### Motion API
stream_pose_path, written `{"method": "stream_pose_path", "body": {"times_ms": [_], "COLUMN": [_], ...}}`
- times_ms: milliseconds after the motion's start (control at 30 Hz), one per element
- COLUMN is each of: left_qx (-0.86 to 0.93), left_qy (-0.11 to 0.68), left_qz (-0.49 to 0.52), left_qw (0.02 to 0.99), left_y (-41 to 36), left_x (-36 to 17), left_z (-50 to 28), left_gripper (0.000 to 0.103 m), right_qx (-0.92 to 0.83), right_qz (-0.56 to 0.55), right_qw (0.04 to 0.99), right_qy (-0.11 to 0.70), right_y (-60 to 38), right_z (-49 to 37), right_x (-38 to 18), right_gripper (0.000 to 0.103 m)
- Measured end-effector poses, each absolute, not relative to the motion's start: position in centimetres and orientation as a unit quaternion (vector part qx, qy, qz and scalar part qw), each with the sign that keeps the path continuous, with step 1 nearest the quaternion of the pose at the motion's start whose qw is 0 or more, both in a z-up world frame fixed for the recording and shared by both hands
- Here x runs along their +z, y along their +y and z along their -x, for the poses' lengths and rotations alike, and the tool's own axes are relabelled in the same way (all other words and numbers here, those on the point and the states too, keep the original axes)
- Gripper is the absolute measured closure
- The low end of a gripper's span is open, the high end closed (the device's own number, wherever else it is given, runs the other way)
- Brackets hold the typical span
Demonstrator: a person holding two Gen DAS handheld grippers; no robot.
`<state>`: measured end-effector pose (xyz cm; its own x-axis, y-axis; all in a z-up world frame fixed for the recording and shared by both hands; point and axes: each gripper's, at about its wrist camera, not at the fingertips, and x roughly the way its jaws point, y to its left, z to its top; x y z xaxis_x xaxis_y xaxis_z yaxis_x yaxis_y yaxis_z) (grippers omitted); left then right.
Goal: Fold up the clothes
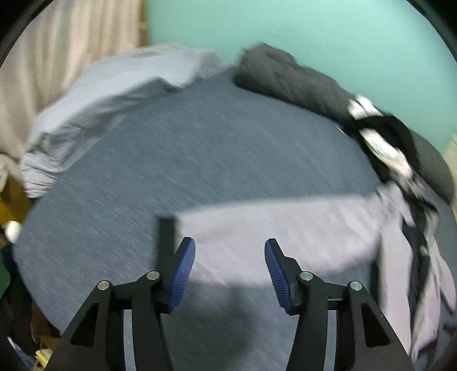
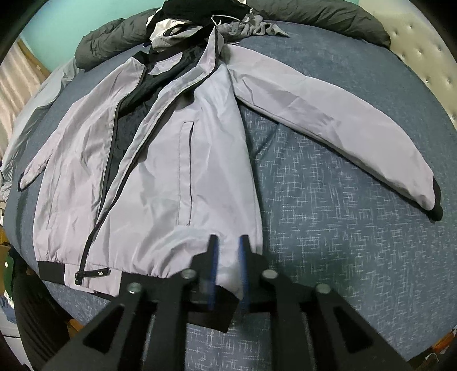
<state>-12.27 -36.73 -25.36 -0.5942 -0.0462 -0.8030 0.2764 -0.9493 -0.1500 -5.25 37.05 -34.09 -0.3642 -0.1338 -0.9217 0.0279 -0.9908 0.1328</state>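
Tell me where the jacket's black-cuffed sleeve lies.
In the right wrist view, the sleeve stretches rightward from the jacket across the blue bedspread, toward the padded headboard.

The jacket [image 2: 160, 159] is thin lilac cloth, smooth with a faint sheen and fine creases; its cuffs and hem are matt black ribbed knit. The bedcover [image 2: 328, 217] is matt blue woven cloth with a pale crosshatch fleck. The quilt [image 2: 328, 17] looks dark, soft and puffy. Both grippers [image 1: 230, 274] [image 2: 228, 274] are matt black plastic with shiny metal pins and blue ribbed pads [image 1: 182, 274].
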Motion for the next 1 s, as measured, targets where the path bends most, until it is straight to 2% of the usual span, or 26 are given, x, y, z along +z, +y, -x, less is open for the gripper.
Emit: {"method": "stream_pose_path", "body": {"times_ms": [133,233,367,667,867,900,933,967,1000], "left_qx": [-0.865,-0.838,-0.806,-0.761,-0.736,-0.736,-0.736,-0.735,-0.734], "left_qy": [0.141,0.164,0.170,0.143,0.164,0.160,0.154,0.153,0.154], "left_qz": [-0.481,-0.518,-0.555,-0.609,-0.629,-0.629,-0.629,-0.629,-0.629], "left_qw": [0.003,-0.061,-0.118,-0.172,-0.190,-0.193,-0.196,-0.203,-0.207], "left_y": [-30.9,-25.3,-19.0,-9.8,-8.0,-7.6,-7.2,-6.8,-6.6], "left_x": [-27.9,-30.7,-33.9,-37.9,-39.9,-40.1,-40.2,-40.4,-40.5], "left_z": [11.0,9.5,7.3,3.8,2.5,2.3,2.1,1.9,1.8], "left_gripper": [0.043,0.042,0.042,0.042,0.042,0.042,0.043,0.053,0.069], "right_qx": [-0.820,-0.812,-0.800,-0.789,-0.781,-0.779,-0.778,-0.778,-0.778], "right_qz": [-0.566,-0.576,-0.590,-0.586,-0.597,-0.598,-0.598,-0.600,-0.600], "right_qw": [0.062,0.068,0.068,0.081,0.091,0.094,0.097,0.096,0.097], "right_qy": [-0.053,-0.066,-0.090,-0.167,-0.157,-0.161,-0.164,-0.162,-0.161], "right_y": [36.7,36.9,37.9,39.0,37.9,37.8,37.8,37.7,37.7], "right_z": [4.9,4.6,3.9,2.8,2.9,2.8,2.7,2.5,2.4], "right_x": [-34.3,-34.8,-36.1,-37.6,-38.4,-38.5,-38.5,-38.5,-38.5], "right_gripper": [0.065,0.062,0.053,0.051,0.052,0.052,0.060,0.067,0.070]}}
